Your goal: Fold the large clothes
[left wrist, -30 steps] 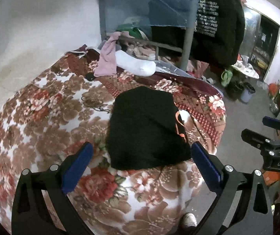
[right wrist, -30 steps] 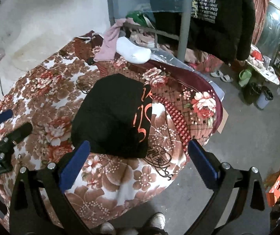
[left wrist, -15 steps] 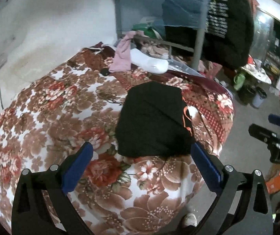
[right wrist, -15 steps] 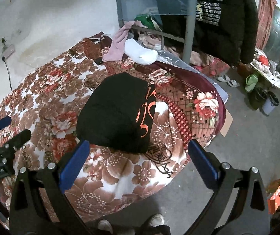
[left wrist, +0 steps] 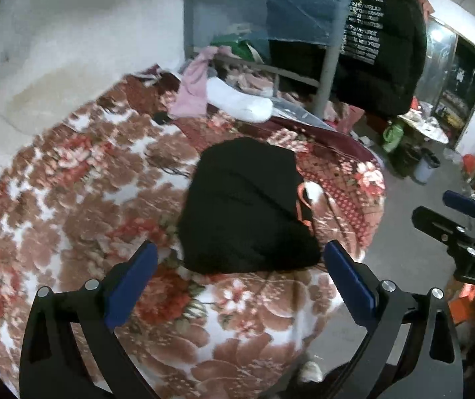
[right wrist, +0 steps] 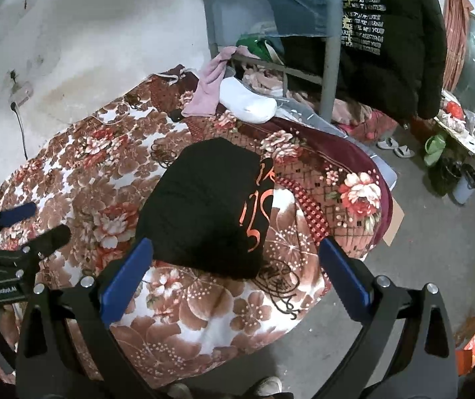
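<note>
A black garment (left wrist: 244,206) lies folded into a compact rectangle on the floral blanket (left wrist: 71,199) near the bed's front corner. An orange print (right wrist: 257,212) shows along its right edge. My left gripper (left wrist: 240,266) hovers above the garment's near edge, open and holding nothing. My right gripper (right wrist: 234,272) hangs over the same near edge, also open, its blue pads (right wrist: 126,282) wide apart. Each gripper appears in the other's view: the right gripper (left wrist: 463,229) off the bed's right side, the left gripper (right wrist: 21,229) over the blanket at left.
A pink cloth (right wrist: 207,93) and a white bundle (right wrist: 247,103) lie at the bed's far end by a metal bunk post (right wrist: 330,66). A black jacket (right wrist: 387,43) hangs there. Bins (right wrist: 466,183), slippers (right wrist: 397,148) and cardboard (right wrist: 393,222) sit on the concrete floor at right.
Both views drifted slightly while the grippers stayed open above the bed. The folded black garment has not moved on the blanket.
</note>
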`<move>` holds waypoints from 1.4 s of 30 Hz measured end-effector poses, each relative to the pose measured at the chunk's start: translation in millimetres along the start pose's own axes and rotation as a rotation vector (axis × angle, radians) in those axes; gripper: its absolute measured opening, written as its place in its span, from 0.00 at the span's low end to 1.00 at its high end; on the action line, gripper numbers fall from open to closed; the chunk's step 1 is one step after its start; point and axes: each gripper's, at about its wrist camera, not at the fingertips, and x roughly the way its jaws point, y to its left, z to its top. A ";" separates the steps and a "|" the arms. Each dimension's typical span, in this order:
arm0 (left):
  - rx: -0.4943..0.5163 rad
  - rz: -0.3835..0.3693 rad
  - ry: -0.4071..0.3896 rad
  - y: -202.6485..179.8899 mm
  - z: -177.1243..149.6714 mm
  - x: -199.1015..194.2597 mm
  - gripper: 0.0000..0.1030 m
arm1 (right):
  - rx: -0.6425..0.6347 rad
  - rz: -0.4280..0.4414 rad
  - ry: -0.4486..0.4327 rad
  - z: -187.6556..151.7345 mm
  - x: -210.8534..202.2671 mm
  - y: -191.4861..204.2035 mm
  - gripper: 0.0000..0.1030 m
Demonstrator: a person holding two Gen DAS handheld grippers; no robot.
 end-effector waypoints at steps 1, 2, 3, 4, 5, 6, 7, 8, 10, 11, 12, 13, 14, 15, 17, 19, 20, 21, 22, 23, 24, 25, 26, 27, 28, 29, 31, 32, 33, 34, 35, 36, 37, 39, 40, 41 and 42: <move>0.011 -0.003 -0.002 -0.9 1.1 0.6 0.95 | 0.002 0.004 0.002 1.9 1.4 -1.4 0.95; 0.025 -0.006 -0.001 -2.3 1.9 1.7 0.95 | 0.000 0.004 0.007 2.7 2.3 -2.1 0.95; 0.042 -0.010 0.004 -3.4 3.1 2.8 0.95 | -0.004 0.003 0.014 3.1 3.1 -2.5 0.95; 0.050 -0.011 0.005 -3.7 4.2 3.3 0.95 | -0.010 0.003 0.020 4.5 4.2 -3.2 0.95; 0.057 -0.020 0.004 -4.0 5.9 3.3 0.95 | -0.014 0.003 0.021 4.0 4.3 -3.6 0.95; 0.063 -0.029 0.003 -4.0 7.1 2.9 0.95 | -0.020 0.006 0.023 4.3 4.6 -3.5 0.95; 0.066 -0.038 0.000 -3.0 8.9 2.1 0.95 | -0.027 0.004 0.024 5.0 4.9 -3.6 0.95; 0.066 -0.045 0.000 -2.3 10.5 1.9 0.95 | -0.030 0.005 0.023 5.3 4.7 -4.0 0.95; 0.076 -0.066 0.001 -1.2 12.8 1.8 0.95 | -0.034 0.014 0.020 6.0 5.1 -4.9 0.95; 0.083 -0.071 0.001 -0.8 13.8 1.8 0.95 | -0.035 0.017 0.021 5.2 5.2 -4.7 0.95; 0.091 -0.086 0.005 -0.4 14.2 2.6 0.95 | -0.036 0.021 0.023 5.3 6.2 -4.7 0.95; 0.092 -0.093 0.009 0.0 14.3 3.3 0.95 | -0.036 0.022 0.024 4.6 6.3 -4.6 0.95; 0.094 -0.093 0.011 0.9 14.0 3.8 0.95 | -0.035 0.021 0.026 4.5 7.2 -4.8 0.95; 0.099 -0.086 0.013 1.1 13.8 4.5 0.95 | -0.033 0.021 0.025 4.6 7.0 -5.0 0.95; 0.103 -0.082 0.013 1.8 14.2 4.7 0.95 | -0.027 0.025 0.026 4.7 7.5 -6.1 0.95; 0.099 -0.076 -0.006 1.8 16.5 -1.0 0.95 | -0.042 0.024 0.019 5.9 7.7 -6.4 0.95; 0.100 -0.075 -0.008 1.6 17.5 -2.9 0.95 | -0.050 0.021 0.015 6.0 7.6 -7.2 0.95; 0.102 -0.075 -0.010 0.9 18.3 -4.5 0.95 | -0.051 0.019 0.017 5.4 7.8 -8.2 0.95; 0.107 -0.077 -0.014 0.2 19.2 -6.8 0.95 | -0.044 0.022 0.023 5.5 9.3 -10.1 0.95; 0.113 -0.077 -0.016 -0.2 19.8 -7.8 0.95 | -0.039 0.024 0.025 4.9 9.9 -11.1 0.95; 0.119 -0.077 -0.017 -0.4 20.5 -8.0 0.95 | -0.036 0.024 0.025 4.9 10.4 -11.6 0.95; 0.123 -0.078 -0.019 -0.3 21.0 -7.6 0.95 | -0.034 0.023 0.025 4.7 11.4 -12.2 0.95; 0.125 -0.081 -0.017 -0.1 21.3 -6.2 0.95 | -0.033 0.024 0.026 5.9 12.5 -13.4 0.95; 0.126 -0.079 -0.015 0.9 21.5 -5.3 0.95 | -0.027 0.023 0.027 5.6 12.7 -14.4 0.95; 0.125 -0.081 -0.014 1.0 21.6 -4.7 0.95 | -0.017 0.024 0.031 6.3 14.1 -15.7 0.95; 0.127 -0.084 -0.012 0.9 21.3 -3.8 0.95 | -0.003 0.027 0.036 3.6 12.8 -16.8 0.95; 0.137 -0.083 -0.005 1.0 20.0 -1.9 0.95 | 0.010 0.031 0.046 0.8 12.1 -17.8 0.95; 0.139 -0.085 -0.004 0.8 20.1 -1.5 0.95 | 0.006 0.030 0.047 0.3 11.6 -16.8 0.95; 0.139 -0.080 -0.005 0.6 20.8 -1.6 0.95 | -0.002 0.031 0.048 0.1 11.4 -15.1 0.95; 0.136 -0.080 -0.005 0.4 22.0 -1.6 0.95 | -0.008 0.031 0.049 0.1 11.7 -13.3 0.95; 0.132 -0.083 -0.006 0.4 23.1 -1.9 0.95 | -0.011 0.029 0.050 -1.1 10.8 -11.4 0.95; 0.131 -0.085 -0.008 0.8 22.3 -2.5 0.95 | -0.013 0.030 0.051 -0.7 11.5 -10.1 0.95; 0.128 -0.086 -0.011 0.5 24.0 -3.0 0.95 | -0.010 0.032 0.053 -0.4 12.2 -9.3 0.95; 0.129 -0.087 -0.016 -0.3 26.8 -3.4 0.95 | -0.003 0.033 0.051 -1.7 10.4 -8.3 0.95; 0.131 -0.084 -0.017 -0.8 28.8 -3.0 0.95 | -0.004 0.031 0.050 -1.0 10.8 -6.5 0.95; 0.131 -0.083 -0.017 -0.7 30.0 -2.5 0.95 | -0.005 0.032 0.051 -0.6 11.1 -7.2 0.95; 0.128 -0.083 -0.016 0.5 30.5 -1.6 0.95 | -0.005 0.033 0.053 -0.8 11.0 -7.2 0.95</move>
